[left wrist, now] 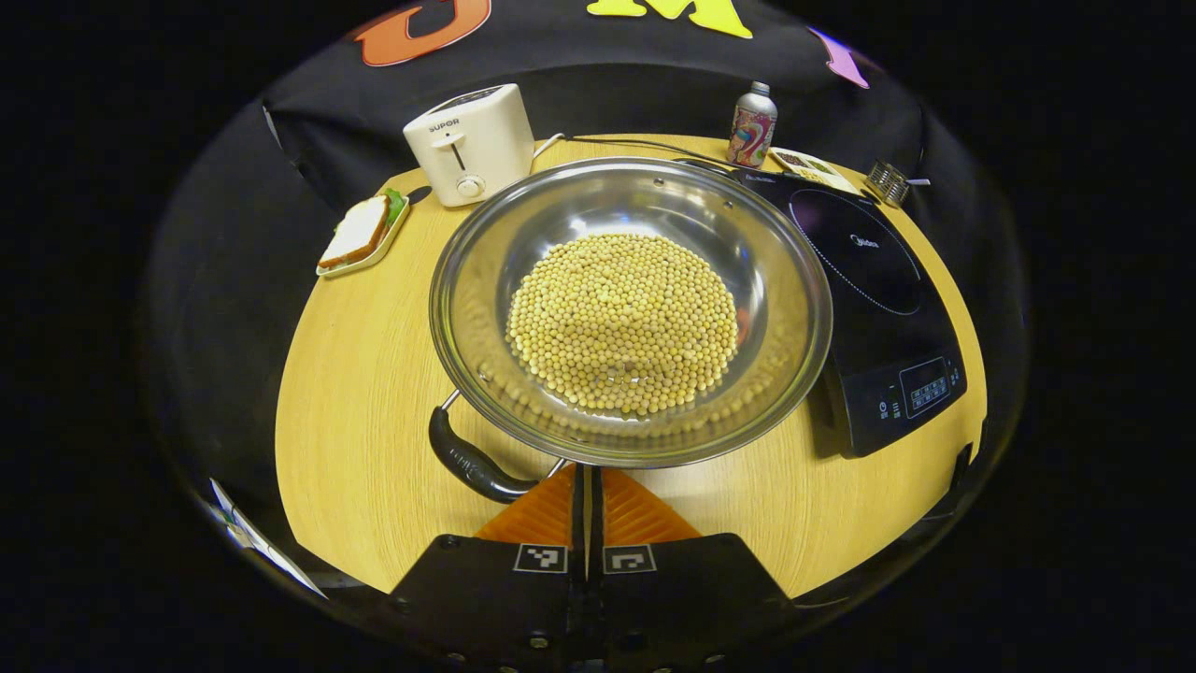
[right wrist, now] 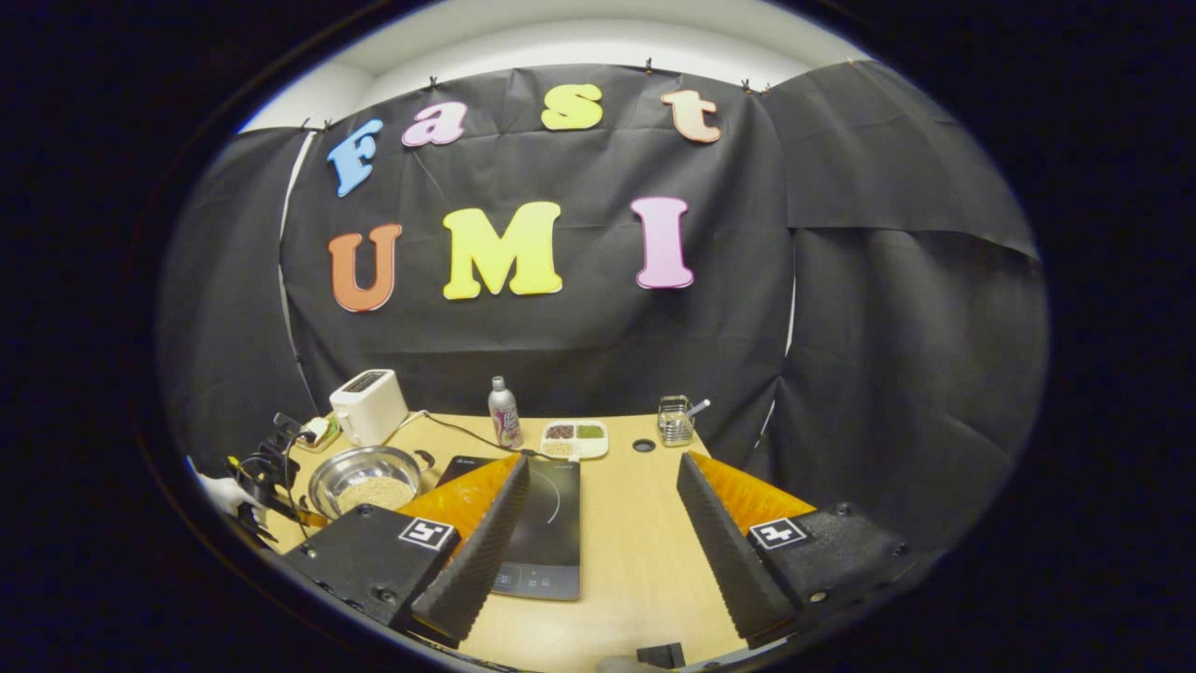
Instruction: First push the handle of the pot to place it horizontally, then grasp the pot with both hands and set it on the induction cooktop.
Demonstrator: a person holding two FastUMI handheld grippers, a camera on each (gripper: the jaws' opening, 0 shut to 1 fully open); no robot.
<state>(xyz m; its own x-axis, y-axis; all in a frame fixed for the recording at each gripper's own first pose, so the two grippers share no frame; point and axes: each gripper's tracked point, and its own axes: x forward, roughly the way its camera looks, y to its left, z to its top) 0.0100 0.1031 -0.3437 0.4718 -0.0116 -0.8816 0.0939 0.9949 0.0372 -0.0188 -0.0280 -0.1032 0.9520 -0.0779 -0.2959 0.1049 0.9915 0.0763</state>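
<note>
The left gripper (left wrist: 589, 495) is holding its jaws nearly together, nothing between them, just beside the pot's handle (left wrist: 472, 463). The right gripper (right wrist: 603, 523) is gaping wide. The bean-filled pot (left wrist: 631, 308) is sitting beside the induction cooktop (left wrist: 878, 308), toaster (left wrist: 470, 142) behind.

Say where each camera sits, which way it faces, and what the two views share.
Left gripper view: low at the table's near edge, facing the pot of beans; its own shut tongs sit beside the pot's handle.
Right gripper view: higher and farther back, facing the booth wall; its own open tongs show, with the other gripper and a hand at far left.
Shared: pot, cooktop, toaster, bottle.
</note>
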